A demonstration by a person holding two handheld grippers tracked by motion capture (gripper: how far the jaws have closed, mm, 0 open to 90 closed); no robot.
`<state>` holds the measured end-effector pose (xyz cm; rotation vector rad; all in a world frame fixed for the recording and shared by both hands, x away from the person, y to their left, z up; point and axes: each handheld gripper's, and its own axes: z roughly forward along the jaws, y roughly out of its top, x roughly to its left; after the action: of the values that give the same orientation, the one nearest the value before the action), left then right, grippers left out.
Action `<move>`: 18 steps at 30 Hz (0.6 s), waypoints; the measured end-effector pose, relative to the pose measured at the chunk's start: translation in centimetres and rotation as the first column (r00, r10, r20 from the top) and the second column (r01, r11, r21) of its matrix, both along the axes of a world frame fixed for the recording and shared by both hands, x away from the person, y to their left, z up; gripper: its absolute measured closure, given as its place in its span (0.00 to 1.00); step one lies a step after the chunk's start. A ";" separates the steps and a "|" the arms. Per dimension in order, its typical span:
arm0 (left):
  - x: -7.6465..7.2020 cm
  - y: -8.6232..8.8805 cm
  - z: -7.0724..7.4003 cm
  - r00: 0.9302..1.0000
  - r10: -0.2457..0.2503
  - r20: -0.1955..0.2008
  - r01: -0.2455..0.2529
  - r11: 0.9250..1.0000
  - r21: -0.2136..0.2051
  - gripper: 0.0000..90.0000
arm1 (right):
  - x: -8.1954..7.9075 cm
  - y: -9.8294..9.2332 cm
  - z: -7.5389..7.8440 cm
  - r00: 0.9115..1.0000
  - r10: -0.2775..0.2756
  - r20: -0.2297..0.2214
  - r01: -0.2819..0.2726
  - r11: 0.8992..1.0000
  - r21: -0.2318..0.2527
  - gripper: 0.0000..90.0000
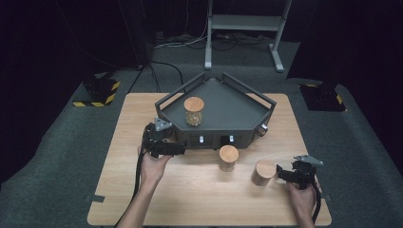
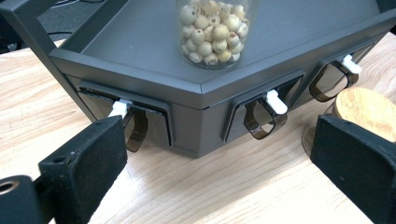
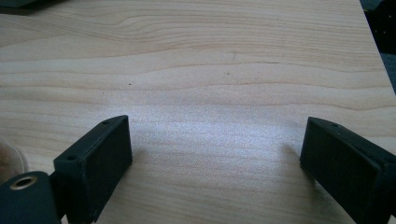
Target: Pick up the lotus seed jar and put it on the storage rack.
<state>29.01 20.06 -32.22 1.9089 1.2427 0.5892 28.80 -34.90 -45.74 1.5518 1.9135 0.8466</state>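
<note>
**Jar of beads on the grey tray**

While a glass jar (image 1: pixel 194 111) of pale beads stands on the dark tray (image 1: pixel 237 111), two wood-lidded jars (image 1: pixel 228 157) sit on the desk (image 1: pixel 190 199) before it. Left gripper (image 1: pixel 164 148), jaws wide, faces the tray's front; right gripper (image 1: pixel 287 175), jaws wide, hovers beside the nearer jar (image 1: pixel 263 172).

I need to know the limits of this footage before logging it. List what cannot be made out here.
- Contents of the two wooden-lidded jars on the table: high view, too small, lids cover them.
- Top of the bead jar: left gripper view, cut off by the upper edge.
- Inside of the tray's drawers: shut fronts hide it.
- Pale object at the left edge: right gripper view, blurred and cut off.
</note>
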 end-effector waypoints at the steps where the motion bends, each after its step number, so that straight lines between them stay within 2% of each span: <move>1: -0.1 -0.1 -0.1 1.000 0.002 -0.002 -0.002 1.000 0.005 0.04 | 0.0 0.0 0.0 1.000 0.000 0.000 0.000 1.000 0.000 0.09; 18: -0.1 -0.5 -1.3 1.000 0.002 -0.015 -0.002 1.000 0.018 0.04 | 0.0 0.0 0.0 1.000 0.000 0.000 0.000 1.000 0.000 0.09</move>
<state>28.94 19.52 -33.56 1.9303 1.2534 0.5899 28.80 -34.89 -45.74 1.5520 1.9132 0.8465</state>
